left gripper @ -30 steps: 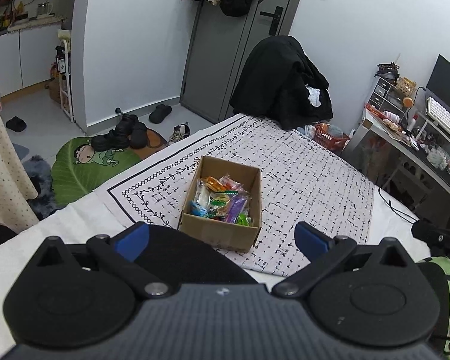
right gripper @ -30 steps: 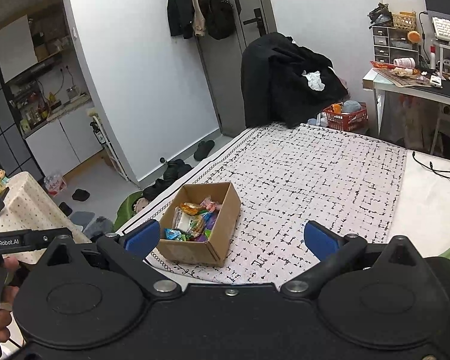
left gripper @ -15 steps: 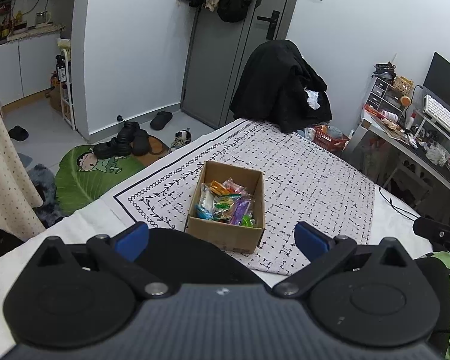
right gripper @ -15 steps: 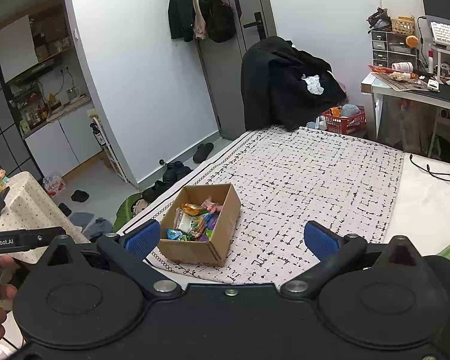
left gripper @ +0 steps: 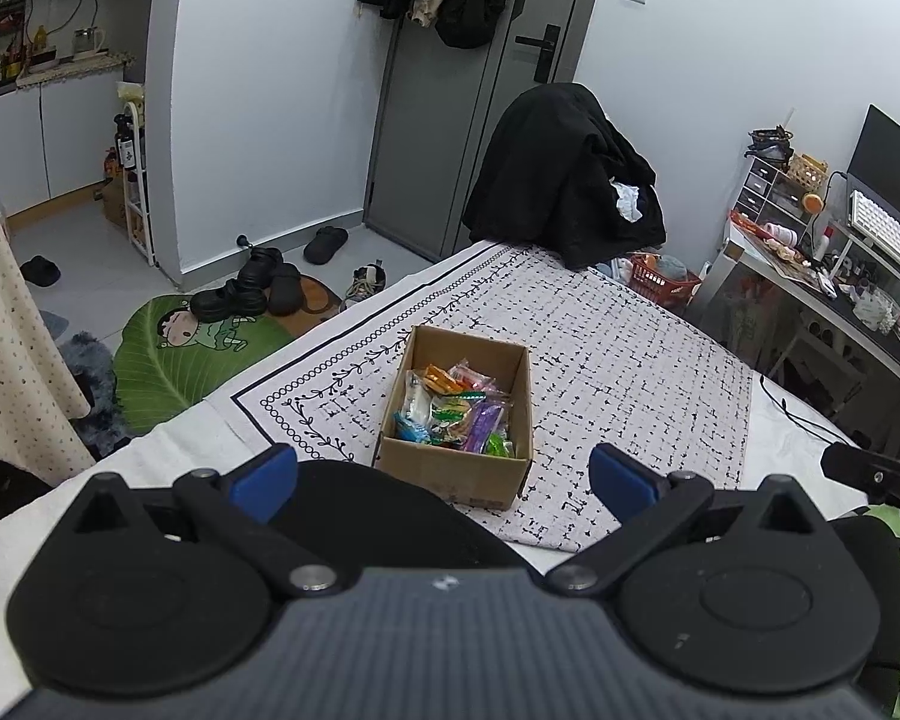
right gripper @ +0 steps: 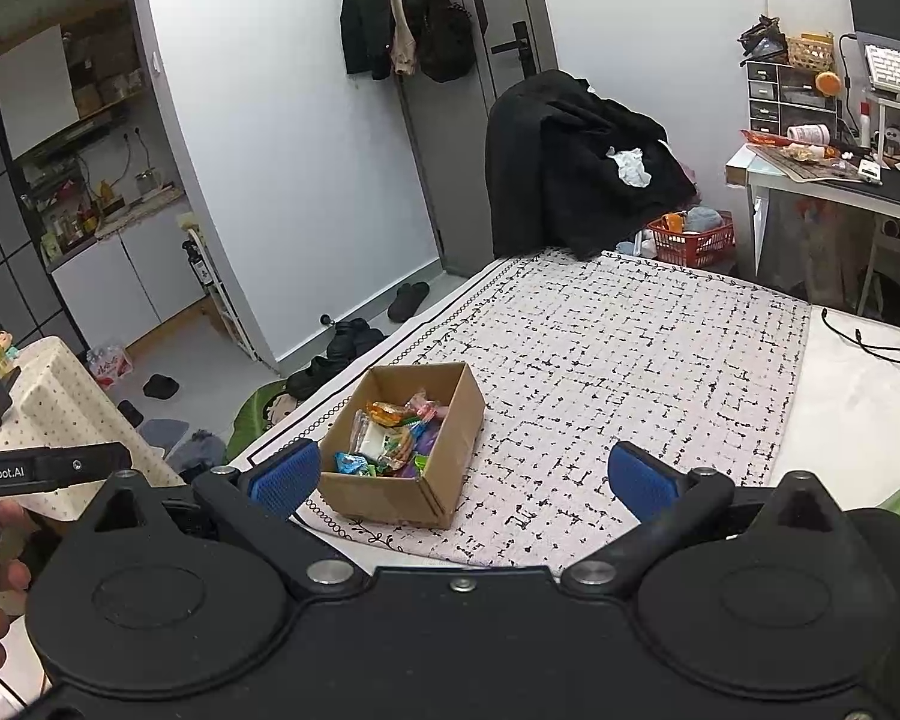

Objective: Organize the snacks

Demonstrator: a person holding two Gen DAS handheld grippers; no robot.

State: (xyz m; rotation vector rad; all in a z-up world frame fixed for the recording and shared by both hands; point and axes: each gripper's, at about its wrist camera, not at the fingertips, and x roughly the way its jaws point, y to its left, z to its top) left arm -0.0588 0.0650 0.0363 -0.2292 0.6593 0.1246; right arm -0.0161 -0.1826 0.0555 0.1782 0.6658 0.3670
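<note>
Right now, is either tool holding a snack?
No. The left tool and right tool are open, snacks in the box.

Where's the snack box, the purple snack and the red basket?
cardboard box [left gripper: 450, 471], left wrist view, front wall.
purple snack [left gripper: 483, 425], left wrist view, wrapper middle.
red basket [right gripper: 693, 242], right wrist view, front side.

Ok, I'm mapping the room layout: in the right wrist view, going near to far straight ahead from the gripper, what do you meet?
Right gripper, fingers open → cardboard box of snacks → patterned cloth → black coat heaped on a chair → grey door.
</note>
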